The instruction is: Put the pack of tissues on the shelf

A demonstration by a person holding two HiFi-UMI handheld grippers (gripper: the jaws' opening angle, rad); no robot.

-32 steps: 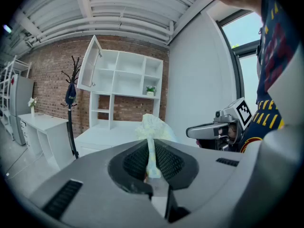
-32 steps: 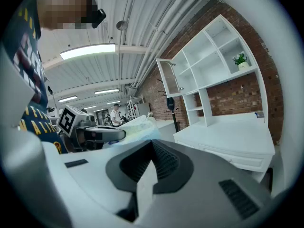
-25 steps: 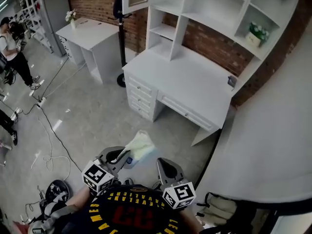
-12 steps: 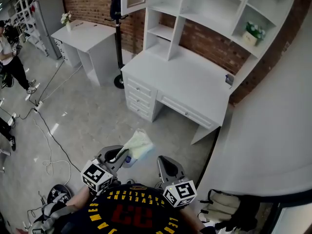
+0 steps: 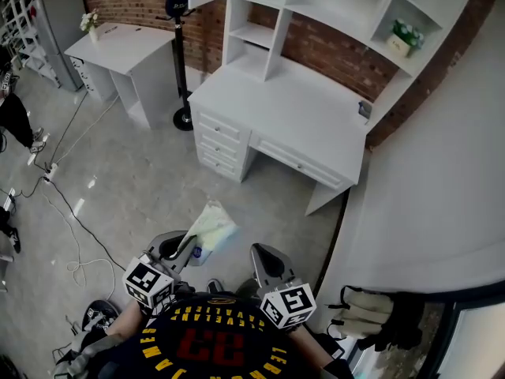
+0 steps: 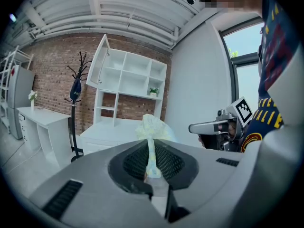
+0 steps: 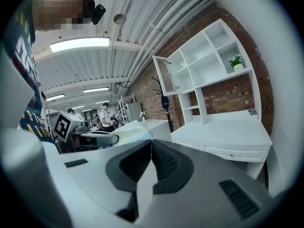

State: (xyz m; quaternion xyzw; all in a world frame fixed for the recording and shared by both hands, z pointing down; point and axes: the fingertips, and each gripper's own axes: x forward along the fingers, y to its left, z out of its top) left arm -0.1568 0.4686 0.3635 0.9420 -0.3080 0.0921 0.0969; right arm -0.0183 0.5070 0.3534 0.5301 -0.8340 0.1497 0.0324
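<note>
Nearest, at the bottom of the head view, is the person's black shirt [image 5: 222,344] with yellow lettering, and the two grippers reach out side by side just past it. The left gripper [image 6: 151,148] has its jaws clamped on a thin edge of the pack [image 5: 210,227]. The rest of the pale, soft pack stands up beyond the jaw tips, in the air over the grey floor [image 5: 142,172]. The right gripper [image 7: 151,148] is just beside the left one, its jaws pressed together with nothing between them. It is apart from the pack. Cables [image 5: 75,219] trail over the floor to the left. Farther on stands a white desk [image 5: 284,117] with a stack of drawers [image 5: 217,144] on its left side. Its top is bare but for a small dark thing [image 5: 364,110] near the right rear corner. On the back of the desk rises the white shelf [image 5: 339,6], well apart from the pack; its compartments are open, and a small green plant [image 5: 404,36] sits in one at the right. Left of the desk is a black coat stand [image 5: 177,38], then a second desk [image 5: 118,46] with flowers [image 5: 89,22] on it. A brick wall [image 5: 331,54] stands behind the shelf.
</note>
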